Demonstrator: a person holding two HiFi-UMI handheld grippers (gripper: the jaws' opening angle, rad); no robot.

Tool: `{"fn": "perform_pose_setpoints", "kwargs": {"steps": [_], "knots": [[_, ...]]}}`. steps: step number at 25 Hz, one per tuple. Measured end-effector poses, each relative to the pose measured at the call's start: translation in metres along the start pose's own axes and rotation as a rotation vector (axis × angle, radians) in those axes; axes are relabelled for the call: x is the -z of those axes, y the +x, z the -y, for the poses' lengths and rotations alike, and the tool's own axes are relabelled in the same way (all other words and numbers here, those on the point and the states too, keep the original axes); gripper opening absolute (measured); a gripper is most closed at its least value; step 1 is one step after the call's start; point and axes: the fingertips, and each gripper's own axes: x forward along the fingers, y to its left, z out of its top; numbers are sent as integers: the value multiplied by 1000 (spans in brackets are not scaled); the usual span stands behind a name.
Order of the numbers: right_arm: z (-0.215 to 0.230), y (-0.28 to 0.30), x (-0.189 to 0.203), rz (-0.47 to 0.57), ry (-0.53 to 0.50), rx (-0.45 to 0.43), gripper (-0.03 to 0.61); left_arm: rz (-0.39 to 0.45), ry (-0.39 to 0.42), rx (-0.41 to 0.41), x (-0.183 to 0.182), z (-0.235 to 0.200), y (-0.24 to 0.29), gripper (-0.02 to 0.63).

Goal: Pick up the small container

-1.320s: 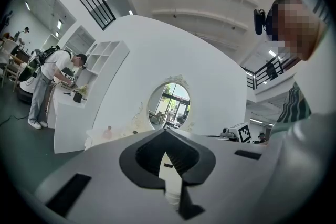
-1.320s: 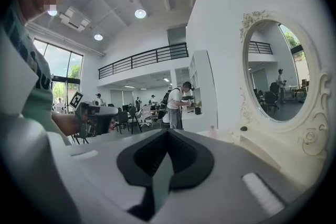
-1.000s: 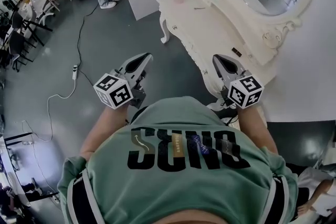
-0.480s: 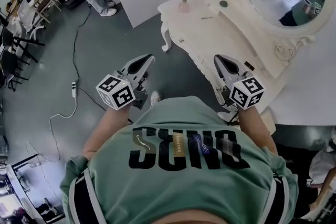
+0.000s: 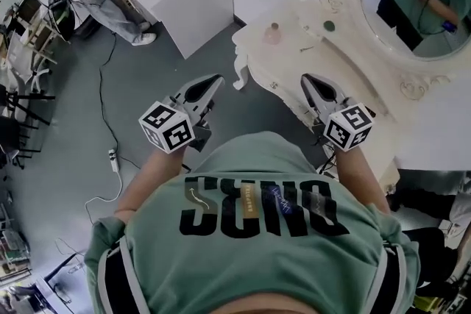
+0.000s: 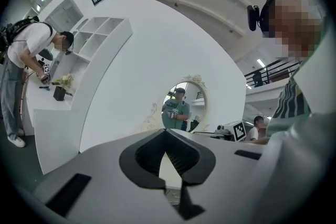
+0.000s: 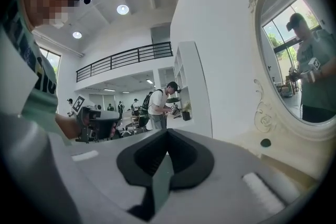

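Left tongs (image 5: 215, 79) and right tongs (image 5: 306, 78) are both clenched and empty, and the small container (image 5: 329, 26), judged to be the dark pot on the dressing table (image 5: 313, 59), sits well ahead of the right tongs, which should open before closing in level.

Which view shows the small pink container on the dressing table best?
The head view: the pink container stands in plain sight near the dressing table's left end. Neither gripper view shows it; the right one catches only the table beneath the mirror.
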Motion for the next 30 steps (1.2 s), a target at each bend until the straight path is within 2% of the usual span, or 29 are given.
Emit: {"fn": "perform_pose_setpoints", "kwargs": {"steps": [7, 14, 21, 26, 30], "knots": [[22, 36, -2, -30, 16, 58, 9, -34, -24, 22, -11, -47, 12, 0], [50, 56, 7, -64, 30, 46, 9, -53, -40, 7, -8, -66, 36, 0], [109, 77, 12, -73, 3, -31, 9, -53, -15, -76, -5, -78, 91, 0], [151, 96, -2, -67, -64, -127, 11, -27, -36, -160, -8, -78, 134, 0], [180, 112, -12, -61, -77, -161, 11, -28, -40, -191, -9, -79, 163, 0]]}}
